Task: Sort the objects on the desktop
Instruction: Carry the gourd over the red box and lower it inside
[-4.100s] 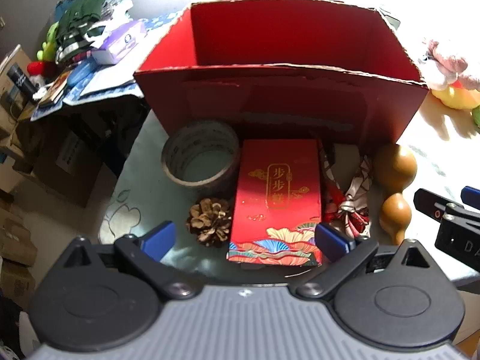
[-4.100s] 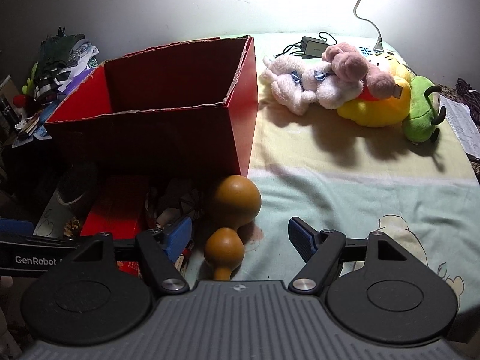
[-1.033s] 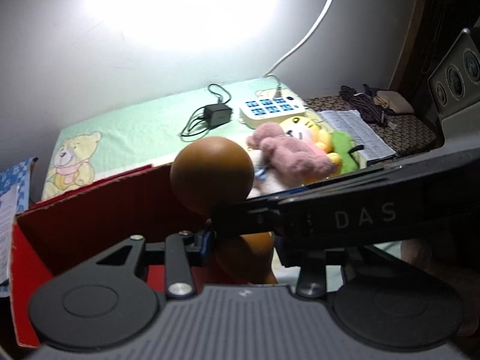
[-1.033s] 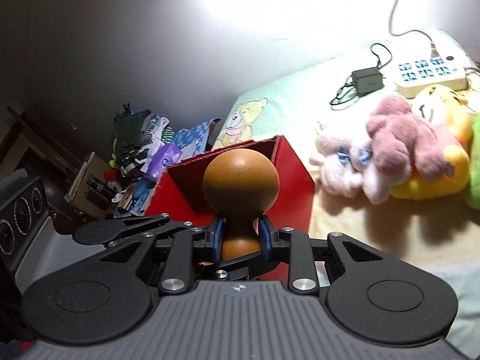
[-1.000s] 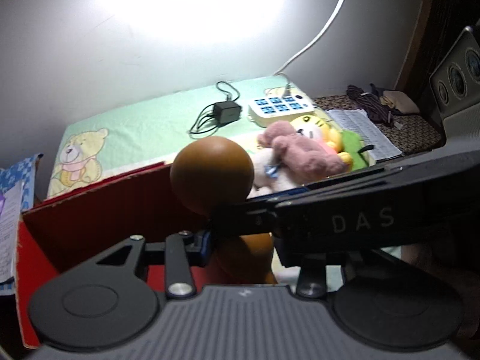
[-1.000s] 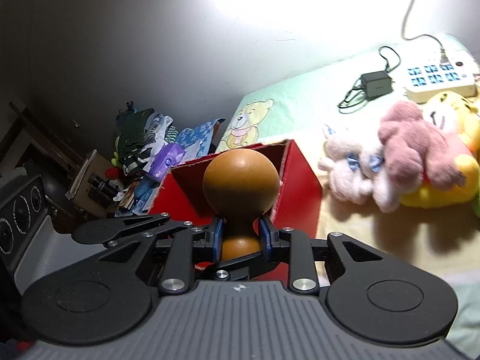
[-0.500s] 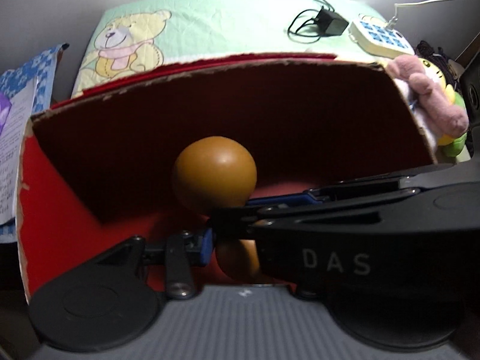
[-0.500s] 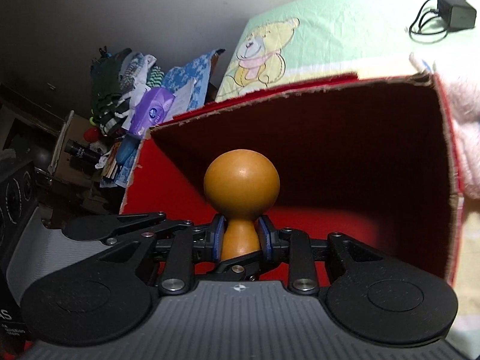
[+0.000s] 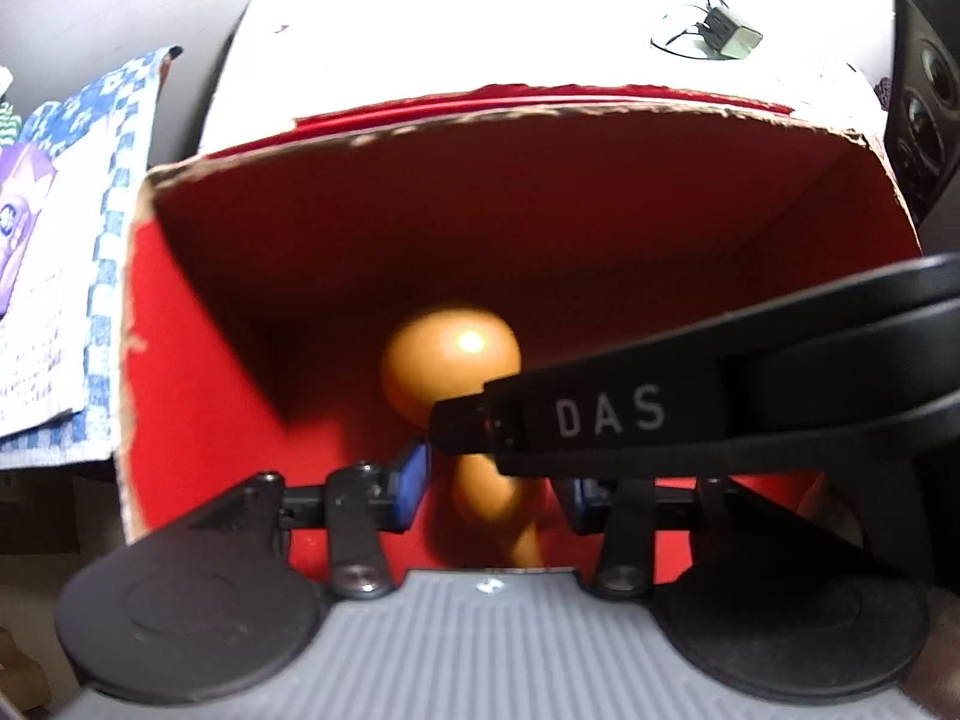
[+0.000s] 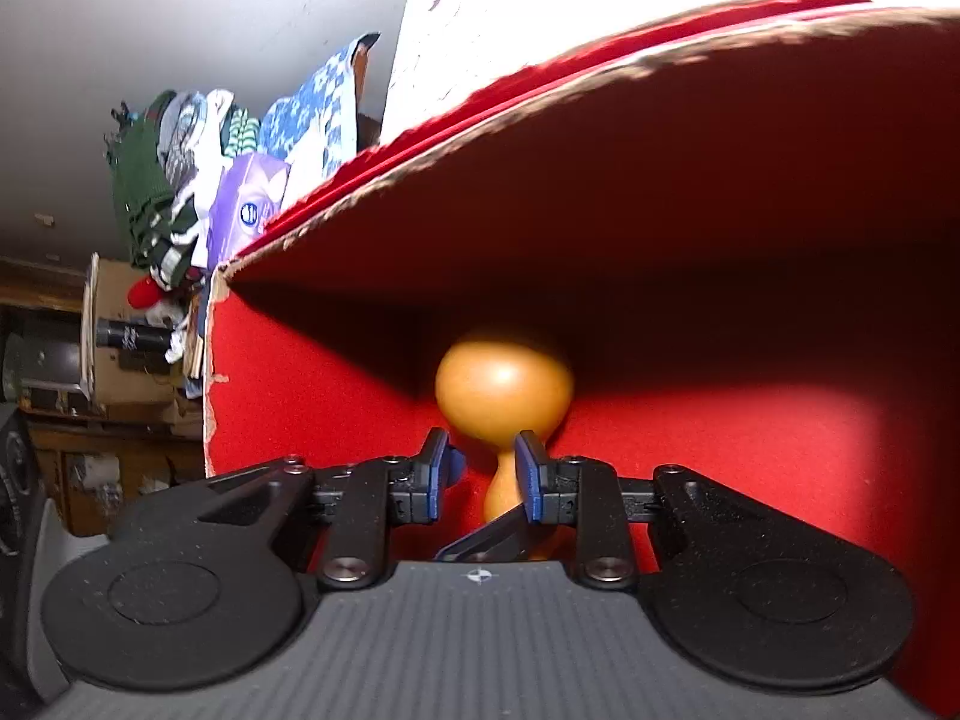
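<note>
A brown gourd [image 9: 450, 360] sits low inside the red cardboard box [image 9: 180, 360]; it also shows in the right wrist view [image 10: 503, 387]. My left gripper [image 9: 492, 483] has its blue pads apart on either side of the gourd's lower bulb, with gaps showing. My right gripper [image 10: 483, 462] has its pads parted beside the gourd's narrow neck, not pressing it. The right gripper's black arm marked DAS [image 9: 660, 414] crosses the left wrist view in front of the gourd. Both grippers reach down into the box [image 10: 300, 396].
A blue checked cloth with papers [image 9: 78, 240] lies left of the box. A black charger with cable [image 9: 729, 36] lies beyond the box. A pile of clothes and a purple pack [image 10: 246, 204] stand at the left, with shelves and a dark bottle [image 10: 129, 336].
Both grippers carried the gourd down into the box. The pads of both grippers have since parted from the gourd, which now sits lower in the box.
</note>
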Demonstrator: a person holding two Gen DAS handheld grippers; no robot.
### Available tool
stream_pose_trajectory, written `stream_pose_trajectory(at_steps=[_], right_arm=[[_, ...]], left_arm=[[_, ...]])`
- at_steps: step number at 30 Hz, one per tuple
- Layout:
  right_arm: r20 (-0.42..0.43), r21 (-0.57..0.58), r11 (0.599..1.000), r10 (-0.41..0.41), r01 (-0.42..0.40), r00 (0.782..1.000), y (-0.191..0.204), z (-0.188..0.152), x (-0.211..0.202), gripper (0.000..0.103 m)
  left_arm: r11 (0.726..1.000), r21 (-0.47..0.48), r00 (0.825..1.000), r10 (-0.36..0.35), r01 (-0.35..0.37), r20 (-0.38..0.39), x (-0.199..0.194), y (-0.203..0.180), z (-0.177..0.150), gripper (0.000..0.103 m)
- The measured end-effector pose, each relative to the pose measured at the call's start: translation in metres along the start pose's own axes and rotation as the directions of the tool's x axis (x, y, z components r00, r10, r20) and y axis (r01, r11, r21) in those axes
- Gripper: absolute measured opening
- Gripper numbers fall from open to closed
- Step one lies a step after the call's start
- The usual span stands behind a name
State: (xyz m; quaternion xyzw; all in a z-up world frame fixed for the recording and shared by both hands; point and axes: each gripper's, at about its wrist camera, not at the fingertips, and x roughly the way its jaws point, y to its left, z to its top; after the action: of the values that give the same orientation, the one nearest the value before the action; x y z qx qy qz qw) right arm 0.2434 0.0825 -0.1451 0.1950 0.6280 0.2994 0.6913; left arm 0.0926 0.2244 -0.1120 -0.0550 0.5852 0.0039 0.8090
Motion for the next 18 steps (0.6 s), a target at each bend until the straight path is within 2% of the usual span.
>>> stream_pose_trajectory(at_steps=[2, 4, 6, 8, 13, 15, 18], right_arm=[[-0.014, -0.021, 1.0, -0.003, 0.002, 1.0, 0.003, 0.0, 0.003, 0.025], [-0.015, -0.029, 0.999, 0.04, -0.04, 0.999, 0.004, 0.0, 0.002, 0.025], [0.029, -0.041, 0.997, 0.071, -0.07, 0.997, 0.002, -0.002, -0.008, 0.024], [0.082, -0.061, 0.996, 0.077, -0.072, 0.994, 0.0, -0.004, -0.023, 0.024], [0.195, -0.052, 0.996, -0.057, 0.068, 0.979, -0.017, -0.007, -0.055, 0.018], [0.241, -0.04, 0.989, -0.131, 0.145, 0.962, -0.026, -0.009, -0.066, 0.017], [0.326, -0.049, 0.974, -0.195, 0.223, 0.925, -0.034, -0.016, -0.077, 0.017]], left_arm=[[1.0, -0.011, 1.0, -0.005, 0.006, 0.014, -0.004, 0.003, -0.004, 0.047], [1.0, -0.02, 0.999, -0.012, 0.012, 0.031, -0.009, 0.004, -0.007, 0.046], [0.999, -0.02, 0.998, -0.026, 0.027, 0.058, -0.015, 0.006, -0.01, 0.045], [0.997, -0.019, 0.993, -0.076, 0.078, 0.09, -0.024, 0.003, -0.012, 0.042], [0.97, 0.018, 0.959, -0.244, 0.244, 0.146, -0.036, -0.018, -0.007, 0.041], [0.958, 0.036, 0.949, -0.285, 0.283, 0.135, -0.031, -0.032, -0.002, 0.041], [0.953, 0.041, 0.95, -0.302, 0.3, 0.08, -0.011, -0.047, 0.008, 0.04]])
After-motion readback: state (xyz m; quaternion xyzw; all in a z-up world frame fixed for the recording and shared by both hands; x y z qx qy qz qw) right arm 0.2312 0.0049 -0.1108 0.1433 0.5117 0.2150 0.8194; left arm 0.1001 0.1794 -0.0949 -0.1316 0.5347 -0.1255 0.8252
